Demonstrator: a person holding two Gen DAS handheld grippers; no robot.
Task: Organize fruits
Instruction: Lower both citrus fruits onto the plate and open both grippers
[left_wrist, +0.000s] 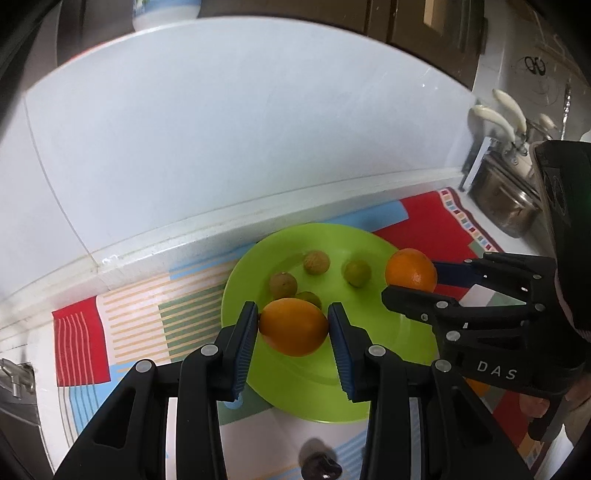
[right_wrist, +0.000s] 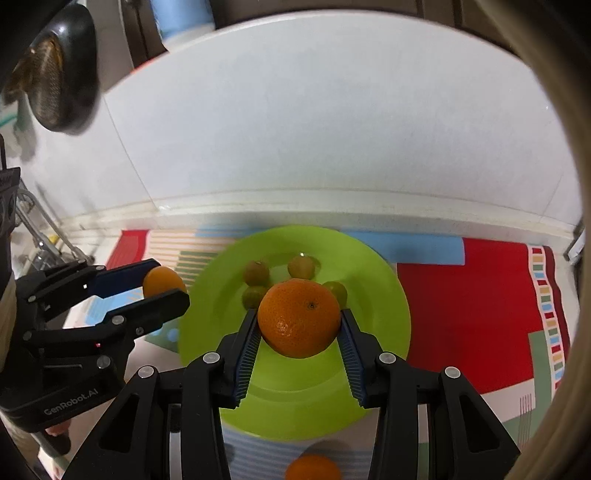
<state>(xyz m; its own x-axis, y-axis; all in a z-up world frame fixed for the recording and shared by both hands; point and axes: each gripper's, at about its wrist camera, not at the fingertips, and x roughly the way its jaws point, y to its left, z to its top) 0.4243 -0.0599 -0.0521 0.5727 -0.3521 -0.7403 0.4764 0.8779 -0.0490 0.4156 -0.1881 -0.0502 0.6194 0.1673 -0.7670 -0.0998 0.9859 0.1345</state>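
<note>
both grippers carry fruit over the green plate (right_wrist: 376, 369) at the worktop's back edge: left gripper (left_wrist: 292, 326) clamps one orange (left_wrist: 293, 326), right gripper (right_wrist: 298, 325) clamps another orange (right_wrist: 298, 323). four small green fruits (right_wrist: 301, 266) already lie there. next, lower gently and release.

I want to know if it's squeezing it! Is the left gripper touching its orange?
Touching. In the left wrist view, the left gripper has both blue pads pressed against the sides of its orange, with no gap, holding it above the green plate.
</note>
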